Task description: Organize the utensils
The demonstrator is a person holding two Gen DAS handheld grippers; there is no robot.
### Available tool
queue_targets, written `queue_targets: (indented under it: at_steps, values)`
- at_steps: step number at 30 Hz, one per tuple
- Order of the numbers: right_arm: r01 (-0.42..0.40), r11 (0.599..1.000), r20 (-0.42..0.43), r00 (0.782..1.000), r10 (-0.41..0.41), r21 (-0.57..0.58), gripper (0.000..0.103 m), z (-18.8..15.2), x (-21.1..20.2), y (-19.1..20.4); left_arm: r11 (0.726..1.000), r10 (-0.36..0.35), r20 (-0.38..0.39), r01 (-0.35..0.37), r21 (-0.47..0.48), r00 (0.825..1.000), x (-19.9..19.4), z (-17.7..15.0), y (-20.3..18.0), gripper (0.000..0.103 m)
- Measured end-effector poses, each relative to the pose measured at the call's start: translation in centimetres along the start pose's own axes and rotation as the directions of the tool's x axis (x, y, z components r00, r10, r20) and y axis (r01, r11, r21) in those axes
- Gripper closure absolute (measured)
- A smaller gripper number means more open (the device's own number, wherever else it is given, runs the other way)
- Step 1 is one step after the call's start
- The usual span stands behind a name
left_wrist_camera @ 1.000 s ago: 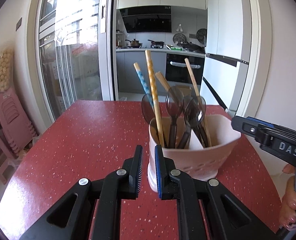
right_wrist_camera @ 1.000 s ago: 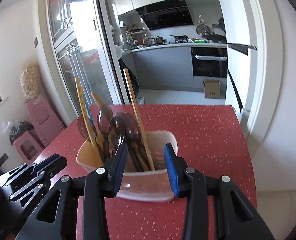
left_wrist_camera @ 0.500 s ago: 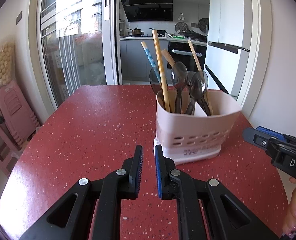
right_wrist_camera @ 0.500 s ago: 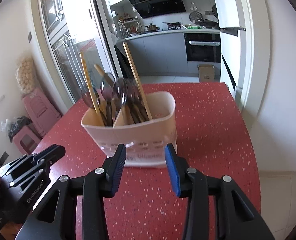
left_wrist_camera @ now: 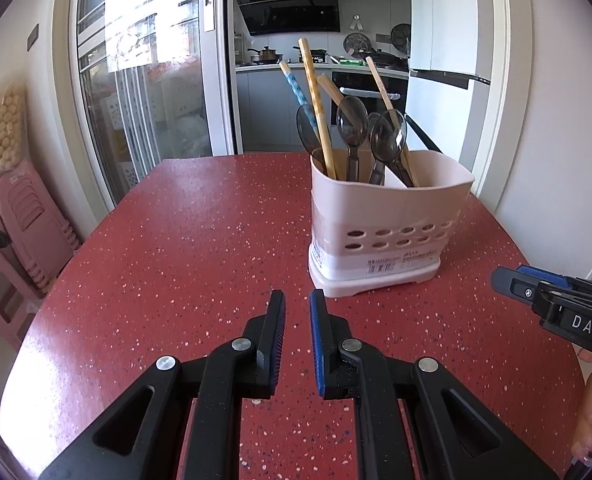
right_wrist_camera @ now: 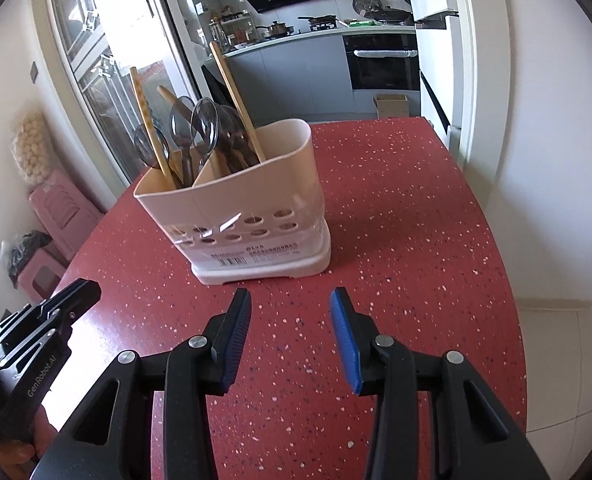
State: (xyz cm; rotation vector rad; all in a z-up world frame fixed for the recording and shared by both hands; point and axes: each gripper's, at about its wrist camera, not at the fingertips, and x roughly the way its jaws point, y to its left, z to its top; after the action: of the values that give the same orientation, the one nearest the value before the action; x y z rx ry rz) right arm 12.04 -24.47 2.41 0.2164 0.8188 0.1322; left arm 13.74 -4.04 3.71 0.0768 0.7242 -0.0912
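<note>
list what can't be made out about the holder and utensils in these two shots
- Lower ends of the spoons and chopsticks: both views, hidden inside the utensil holder.
- Spoon count: both views, dark bowls overlap.
- Label print on the holder: both views, too small.
- Right hand-held gripper: left wrist view, cut off by the right edge.

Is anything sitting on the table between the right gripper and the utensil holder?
Nothing visible. Only bare red table lies between the right gripper and the utensil holder. The left gripper is off to the side, not in the path.
</note>
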Motion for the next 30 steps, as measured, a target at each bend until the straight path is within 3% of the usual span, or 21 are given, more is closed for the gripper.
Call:
queue_targets:
  at_steps: [5,6,7,8,10,13,18,20,27,28,30]
  values:
    - [0.007,1.000,-0.005,1.000,-0.006,0.006,0.058,-0.6,-0.3,-0.2,1.000,0.002,-0.012,-0.002,0.000,1.000,0.0,-0.8,0.1,0.061]
    - [0.007,1.000,-0.006,1.000,-0.007,0.006,0.058,-0.6,-0.3,-0.1,1.000,0.001,-0.017,-0.001,-0.004,1.000,0.0,-0.9,0.2,0.056]
    - [0.009,1.000,-0.008,1.000,-0.009,0.006,0.058,-0.6,-0.3,-0.1,1.000,0.002,-0.021,-0.002,-0.009,1.000,0.0,-1.1,0.3,0.016]
    - [0.010,1.000,-0.011,1.000,-0.010,0.006,0.058,-0.7,-0.3,-0.1,1.000,0.007,-0.019,-0.008,-0.017,1.000,0.0,-1.3,0.4,0.000]
    - [0.014,1.000,-0.016,1.000,-0.014,0.004,0.056,-1.0,-0.4,0.0,1.000,0.013,0.023,-0.013,-0.028,1.000,-0.8,-1.6,0.7,0.000]
    - [0.021,1.000,-0.028,0.999,-0.021,0.002,0.052,-1.4,-0.3,-0.1,1.000,0.011,0.013,-0.011,-0.008,1.000,-0.9,-1.9,0.7,0.000]
    - [0.045,0.999,-0.040,0.998,-0.045,-0.007,0.035,-2.0,-0.3,0.2,0.999,0.019,0.004,-0.019,-0.025,1.000,-1.1,-2.4,1.2,0.000]
    - [0.074,0.997,-0.012,0.997,-0.074,-0.025,0.021,-2.3,-0.6,0.4,0.999,0.028,0.009,-0.028,-0.029,1.000,-1.4,-2.5,1.5,0.000]
    - [0.130,0.991,0.114,0.986,-0.124,-0.040,0.015,-2.7,-2.4,1.0,0.997,0.055,0.055,-0.052,-0.049,0.997,-2.4,-2.7,1.8,0.000]
    - [0.129,0.991,0.135,0.983,-0.123,-0.042,0.003,-2.8,-2.7,1.1,0.997,0.053,0.063,-0.050,-0.051,0.997,-2.5,-2.6,1.8,0.000]
    - [0.127,0.991,0.182,0.976,-0.119,-0.034,0.000,-2.8,-3.3,1.3,0.997,0.054,0.083,-0.050,-0.053,0.995,-2.9,-2.6,1.7,0.000]
